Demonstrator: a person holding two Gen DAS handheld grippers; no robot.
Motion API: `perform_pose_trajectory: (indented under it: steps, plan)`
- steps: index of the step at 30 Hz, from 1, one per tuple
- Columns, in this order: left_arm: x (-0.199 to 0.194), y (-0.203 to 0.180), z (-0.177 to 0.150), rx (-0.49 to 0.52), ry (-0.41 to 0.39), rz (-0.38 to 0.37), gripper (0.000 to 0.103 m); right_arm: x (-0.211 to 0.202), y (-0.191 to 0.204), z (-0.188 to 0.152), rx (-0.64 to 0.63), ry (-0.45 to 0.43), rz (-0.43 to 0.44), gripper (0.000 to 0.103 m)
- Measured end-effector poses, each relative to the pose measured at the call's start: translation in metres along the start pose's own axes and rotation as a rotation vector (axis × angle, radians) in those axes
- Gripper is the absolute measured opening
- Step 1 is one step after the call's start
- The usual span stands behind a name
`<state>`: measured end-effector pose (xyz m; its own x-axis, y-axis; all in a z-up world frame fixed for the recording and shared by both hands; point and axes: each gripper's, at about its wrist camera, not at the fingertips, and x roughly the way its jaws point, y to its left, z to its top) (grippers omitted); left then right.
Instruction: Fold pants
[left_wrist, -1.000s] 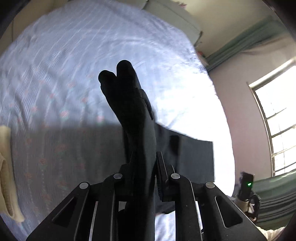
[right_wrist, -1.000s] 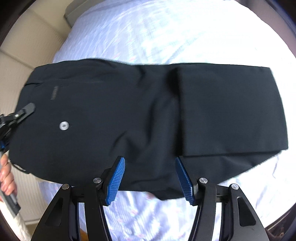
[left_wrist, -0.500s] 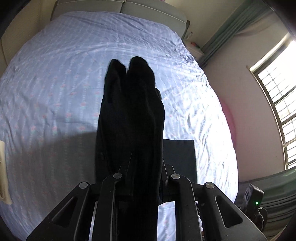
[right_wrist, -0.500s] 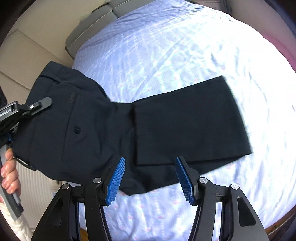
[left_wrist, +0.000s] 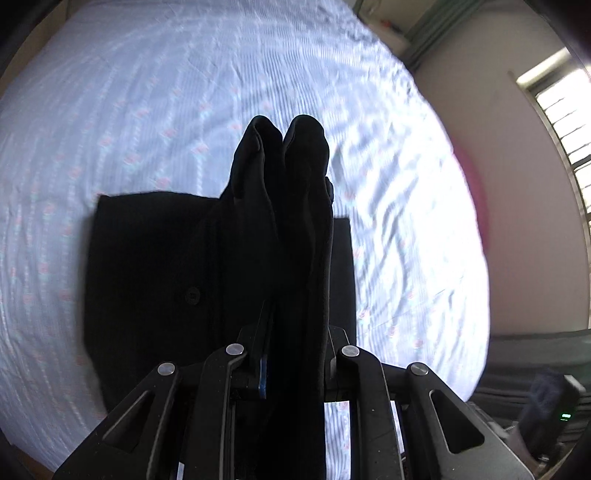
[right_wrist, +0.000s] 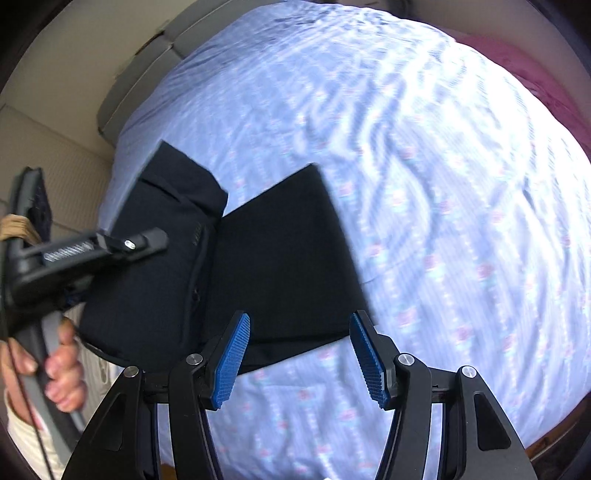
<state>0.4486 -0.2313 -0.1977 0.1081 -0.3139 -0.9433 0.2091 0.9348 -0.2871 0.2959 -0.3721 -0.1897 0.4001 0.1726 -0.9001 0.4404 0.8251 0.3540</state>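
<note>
My left gripper (left_wrist: 291, 354) is clamped on the waist end of the pants (right_wrist: 280, 254), carrying it over the folded leg panel lying near the bed's (right_wrist: 461, 221) front-left edge. My right gripper (right_wrist: 299, 354) hangs half-wide and empty, just above the panel's near edge.

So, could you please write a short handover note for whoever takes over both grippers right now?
Left gripper: shut on the waist end of the black pants, carrying it over the folded leg half.
Right gripper: open, empty, above the near edge of the pants.
Pants lie on the blue bedsheet; legs already doubled over.
Left to do: lay the waist half down, release, smooth.
</note>
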Motion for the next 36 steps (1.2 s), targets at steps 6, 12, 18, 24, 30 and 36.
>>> perform_pose_trajectory:
  steps: [6, 12, 18, 24, 30, 36]
  plan:
    - [0.057, -0.026, -0.006, 0.01, 0.13, -0.005, 0.03, 0.006, -0.039, -0.002, 0.059, 0.011, -0.039, 0.058]
    - [0.035, -0.016, -0.009, -0.037, 0.074, -0.096, 0.057, 0.018, -0.05, -0.004, 0.066, 0.041, -0.062, 0.058]
    - [0.011, 0.063, -0.041, -0.083, 0.016, 0.074, 0.057, 0.043, -0.038, -0.006, -0.035, 0.087, -0.05, 0.058]
    - [0.024, 0.125, -0.101, -0.112, 0.101, 0.215, 0.057, 0.067, -0.021, -0.01, -0.107, 0.103, -0.041, 0.058]
    - [0.034, 0.14, -0.12, -0.105, 0.077, 0.323, 0.062, 0.088, 0.008, 0.03, -0.205, 0.05, -0.03, 0.058]
    - [0.042, 0.153, -0.119, -0.182, 0.07, 0.308, 0.064, 0.115, 0.031, 0.074, -0.262, 0.02, -0.065, 0.058]
